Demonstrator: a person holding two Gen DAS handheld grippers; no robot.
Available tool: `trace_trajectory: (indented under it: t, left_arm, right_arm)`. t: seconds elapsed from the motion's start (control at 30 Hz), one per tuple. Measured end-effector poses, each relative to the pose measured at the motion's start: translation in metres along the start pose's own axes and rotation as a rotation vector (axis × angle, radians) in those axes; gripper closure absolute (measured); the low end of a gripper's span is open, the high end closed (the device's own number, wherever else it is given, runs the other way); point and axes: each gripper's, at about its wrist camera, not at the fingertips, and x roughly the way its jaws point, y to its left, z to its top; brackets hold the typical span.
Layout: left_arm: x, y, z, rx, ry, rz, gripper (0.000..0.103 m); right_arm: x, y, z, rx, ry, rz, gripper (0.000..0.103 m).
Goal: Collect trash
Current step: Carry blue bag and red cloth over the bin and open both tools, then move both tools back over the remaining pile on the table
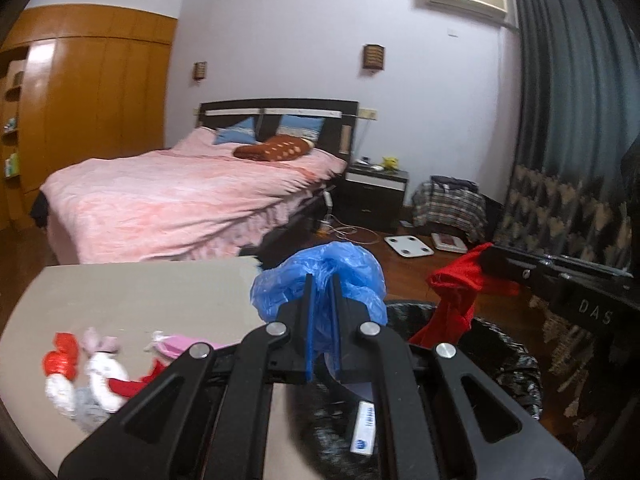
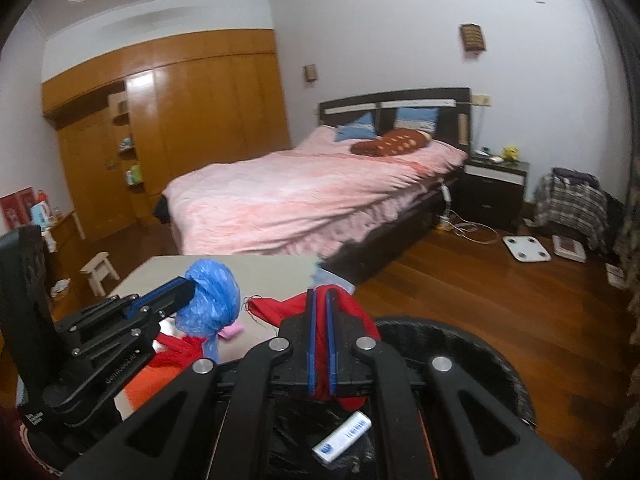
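Observation:
My left gripper [image 1: 322, 280] is shut on a crumpled blue plastic bag [image 1: 352, 268] and holds it over the near edge of a black-lined bin [image 1: 516, 364]. It also shows in the right wrist view [image 2: 188, 292] with the blue bag [image 2: 212, 300]. My right gripper [image 2: 320, 294] is shut on a red plastic bag [image 2: 288, 306] above the bin [image 2: 480, 344]; in the left wrist view the red bag [image 1: 456, 300] hangs from it. A small white box [image 2: 340, 438] lies in the bin.
A grey table [image 1: 132, 292] holds red, white and pink scraps [image 1: 92, 364]. Behind stand a pink bed [image 1: 180, 196], a wooden wardrobe [image 2: 180, 120], a nightstand [image 2: 494, 188], white scales [image 2: 526, 248] on the wooden floor, and a small stool [image 2: 98, 268].

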Motion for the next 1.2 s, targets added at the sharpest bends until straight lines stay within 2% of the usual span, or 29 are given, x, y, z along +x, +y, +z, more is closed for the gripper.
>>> trace_trajectory:
  t: [0.33,0.43,0.47,0.5,0.57,0.63,0.7,0.77,0.8,0.83,0.87,1.0,1.2]
  left_arm:
    - [0.041,-0.037,-0.015,0.017,0.064,-0.099,0.097]
    - [0.05,-0.041,-0.019,0.02,0.08,-0.12,0.092]
    - [0.052,-0.042,-0.021,0.021,0.086,-0.125,0.087]
    - [0.053,-0.042,-0.022,0.022,0.089,-0.127,0.075]
    - [0.053,-0.04,-0.024,0.02,0.093,-0.13,0.06]
    - [0.052,-0.036,-0.026,0.018,0.095,-0.125,0.059]
    - [0.049,-0.03,-0.027,0.021,0.093,-0.11,0.054]
    - [0.043,-0.023,-0.026,0.018,0.085,-0.089,0.046]
    - [0.039,-0.017,-0.025,0.019,0.077,-0.071,0.039]
    - [0.034,-0.01,-0.025,0.02,0.066,-0.045,0.035]
    - [0.029,-0.006,-0.024,0.02,0.058,-0.026,0.03]
    - [0.013,0.021,-0.022,0.003,0.052,0.044,0.017]
    - [-0.016,0.067,-0.024,-0.017,0.049,0.172,0.013]
  right_arm:
    - [0.002,-0.053,-0.03,0.06,0.062,-0.107,0.099]
    - [0.003,-0.061,-0.036,0.072,0.08,-0.139,0.095]
    - [0.003,-0.063,-0.037,0.076,0.085,-0.146,0.091]
    - [0.003,-0.065,-0.039,0.079,0.09,-0.155,0.087]
    - [0.003,-0.067,-0.043,0.083,0.092,-0.173,0.066]
    - [0.002,-0.067,-0.044,0.083,0.09,-0.185,0.059]
    - [0.002,-0.066,-0.045,0.081,0.087,-0.193,0.047]
    - [0.0,-0.061,-0.044,0.075,0.066,-0.211,0.023]
    - [-0.001,-0.058,-0.044,0.07,0.056,-0.216,0.019]
    - [-0.002,-0.055,-0.043,0.064,0.049,-0.218,0.009]
    - [-0.001,-0.05,-0.042,0.061,0.043,-0.217,0.006]
    - [0.006,-0.032,-0.041,0.051,0.048,-0.179,0.006]
    - [0.028,0.01,-0.04,0.041,0.059,-0.091,0.006]
